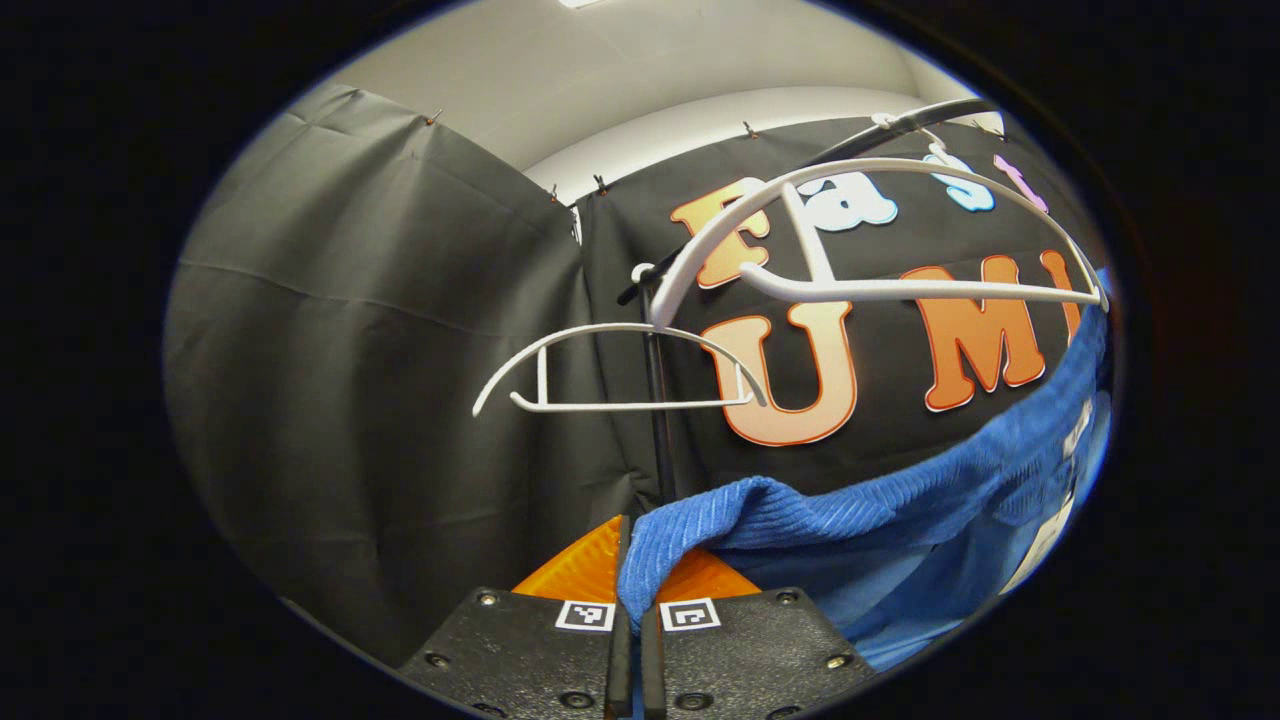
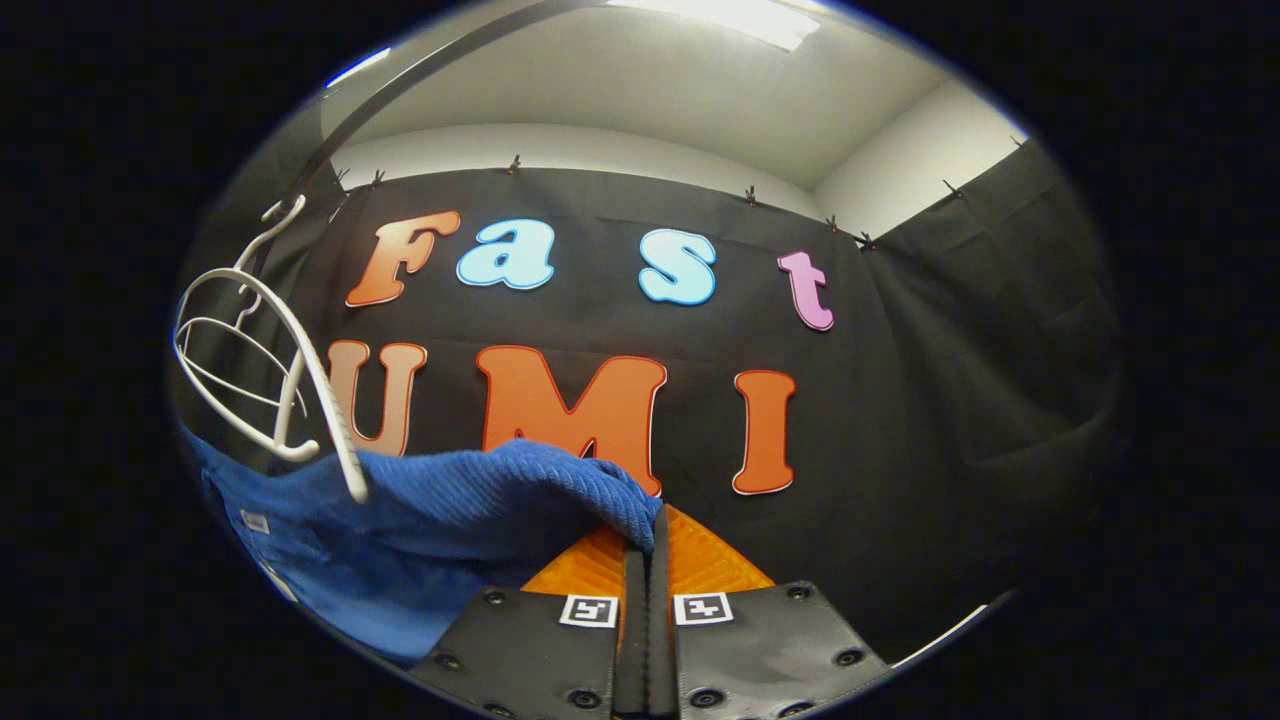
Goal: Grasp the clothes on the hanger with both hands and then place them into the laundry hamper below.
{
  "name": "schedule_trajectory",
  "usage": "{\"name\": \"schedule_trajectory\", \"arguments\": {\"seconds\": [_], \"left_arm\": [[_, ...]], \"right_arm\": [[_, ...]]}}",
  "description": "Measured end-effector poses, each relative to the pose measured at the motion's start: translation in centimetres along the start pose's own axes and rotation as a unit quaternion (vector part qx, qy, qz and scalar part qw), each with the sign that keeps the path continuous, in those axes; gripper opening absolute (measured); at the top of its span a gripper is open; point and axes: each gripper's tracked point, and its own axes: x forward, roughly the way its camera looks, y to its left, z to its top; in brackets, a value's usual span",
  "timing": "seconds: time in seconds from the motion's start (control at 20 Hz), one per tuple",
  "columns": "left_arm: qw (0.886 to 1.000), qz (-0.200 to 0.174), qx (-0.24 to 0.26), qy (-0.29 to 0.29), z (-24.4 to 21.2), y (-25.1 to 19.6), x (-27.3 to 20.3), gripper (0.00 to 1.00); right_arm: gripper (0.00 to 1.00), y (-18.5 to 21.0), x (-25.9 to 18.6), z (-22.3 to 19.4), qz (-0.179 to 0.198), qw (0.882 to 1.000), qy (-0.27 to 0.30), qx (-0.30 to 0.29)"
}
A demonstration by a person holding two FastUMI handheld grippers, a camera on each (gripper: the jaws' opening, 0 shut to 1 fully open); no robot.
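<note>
Between your two grippers the blue garment [image 1: 900, 500] is hanging, the left gripper [image 1: 632, 590] and right gripper [image 2: 648, 560] each clamping an edge. You are risking snagging the nearest white hanger [image 2: 300, 390], which is touching the cloth.

White hangers [image 1: 880, 250] overhead, just above cloth [image 1: 900, 510]

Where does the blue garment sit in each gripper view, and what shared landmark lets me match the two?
Left gripper view: the blue garment fills the lower right, one edge pinched in the left tongs.
Right gripper view: it lies lower left, its edge running into the right tongs.
Shared landmark: the white hangers on the rail, upper right in the left view, far left in the right view.
</note>
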Motion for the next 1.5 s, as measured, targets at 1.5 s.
{"name": "schedule_trajectory", "arguments": {"seconds": [1.5], "left_arm": [[0.902,-0.249,-0.131,0.328,-19.8,-24.2,-17.3,0.04]], "right_arm": [[0.08,18.5,-20.3,-28.9,0.264,0.868,0.399,0.131]]}}
